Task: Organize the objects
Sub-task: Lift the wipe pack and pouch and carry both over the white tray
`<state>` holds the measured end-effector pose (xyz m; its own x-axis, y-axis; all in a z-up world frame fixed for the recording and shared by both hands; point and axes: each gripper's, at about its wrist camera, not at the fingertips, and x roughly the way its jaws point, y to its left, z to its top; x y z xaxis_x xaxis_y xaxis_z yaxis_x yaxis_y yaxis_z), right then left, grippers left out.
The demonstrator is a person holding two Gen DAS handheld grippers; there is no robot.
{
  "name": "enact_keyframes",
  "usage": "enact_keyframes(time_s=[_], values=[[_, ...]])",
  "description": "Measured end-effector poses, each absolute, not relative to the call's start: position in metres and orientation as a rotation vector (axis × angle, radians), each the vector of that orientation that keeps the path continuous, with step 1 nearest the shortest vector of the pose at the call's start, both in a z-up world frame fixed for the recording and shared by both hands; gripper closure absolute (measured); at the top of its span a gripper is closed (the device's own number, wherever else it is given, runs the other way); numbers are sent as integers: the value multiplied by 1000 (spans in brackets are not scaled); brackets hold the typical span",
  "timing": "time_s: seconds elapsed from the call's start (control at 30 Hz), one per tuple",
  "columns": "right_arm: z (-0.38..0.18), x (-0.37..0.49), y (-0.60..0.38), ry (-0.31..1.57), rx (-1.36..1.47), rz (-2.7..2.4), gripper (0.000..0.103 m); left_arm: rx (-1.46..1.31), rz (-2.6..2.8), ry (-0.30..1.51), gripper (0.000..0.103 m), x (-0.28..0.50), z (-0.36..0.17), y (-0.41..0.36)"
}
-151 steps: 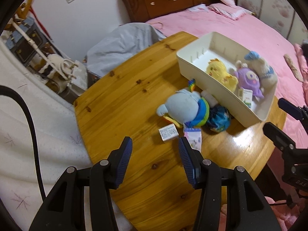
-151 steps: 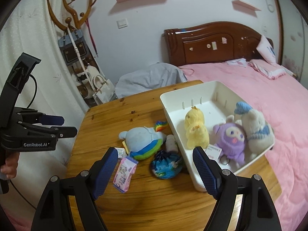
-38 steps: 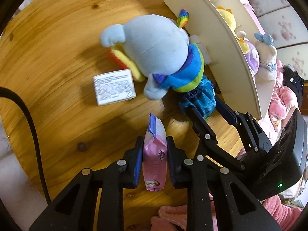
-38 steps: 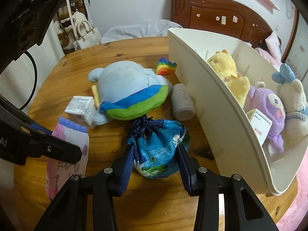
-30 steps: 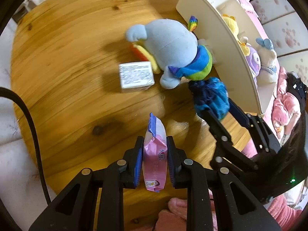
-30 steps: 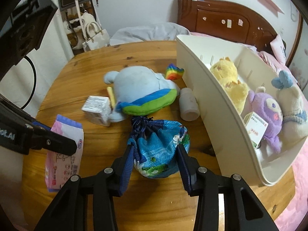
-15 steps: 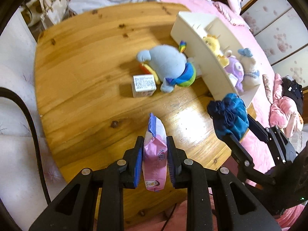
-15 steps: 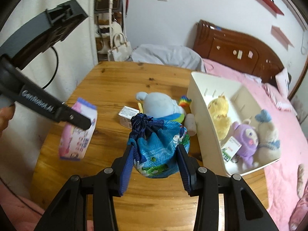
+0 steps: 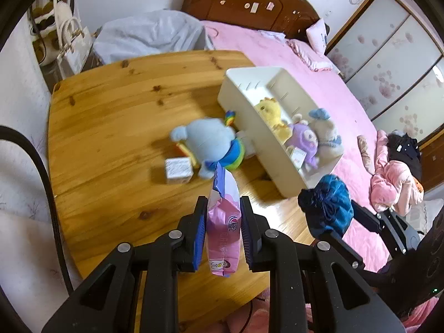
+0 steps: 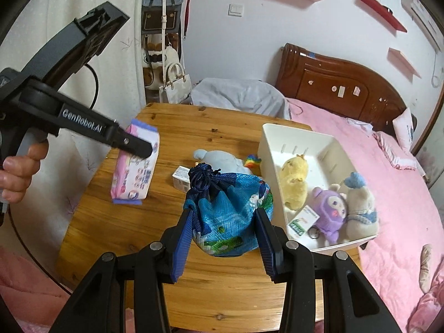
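Left gripper (image 9: 223,229) clamped on pink wipes pack (image 9: 224,222), right gripper (image 10: 223,238) clamped on blue drawstring pouch (image 10: 227,216), both held above wooden table (image 10: 133,222); white bin (image 10: 267,149) already holds three plush toys; blue plush (image 9: 206,141), small box (image 9: 179,169) left on table

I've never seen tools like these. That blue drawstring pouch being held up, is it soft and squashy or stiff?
Probably soft. The blue drawstring pouch bulges out above and below the pads of the right hand-held gripper, so it seems to give under the squeeze. Its gathered neck and crinkled cloth suggest it would sag rather than roll. It hangs clear of the wooden table, so it is likely light.
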<state>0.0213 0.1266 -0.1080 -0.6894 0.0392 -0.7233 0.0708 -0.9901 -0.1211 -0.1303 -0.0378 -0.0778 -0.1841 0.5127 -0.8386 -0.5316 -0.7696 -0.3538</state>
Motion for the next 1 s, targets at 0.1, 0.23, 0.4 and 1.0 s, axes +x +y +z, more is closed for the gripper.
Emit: enact_keyframes(time_s=[0.1, 0.23, 0.4, 1.0], values=[[-105, 21, 140, 199, 1241, -2860, 58, -1391, 2019, 21, 79, -130, -72, -22], [-100, 19, 160, 215, 1230, -2848, 58, -1367, 2026, 15, 79, -131, -65, 6], [-97, 14, 184, 233, 1227, -2813, 58, -1337, 2056, 25, 78, -130, -56, 42], [-111, -27, 274, 377, 1223, -2620, 58, -1336, 2129, 30, 78, -136, -60, 159]])
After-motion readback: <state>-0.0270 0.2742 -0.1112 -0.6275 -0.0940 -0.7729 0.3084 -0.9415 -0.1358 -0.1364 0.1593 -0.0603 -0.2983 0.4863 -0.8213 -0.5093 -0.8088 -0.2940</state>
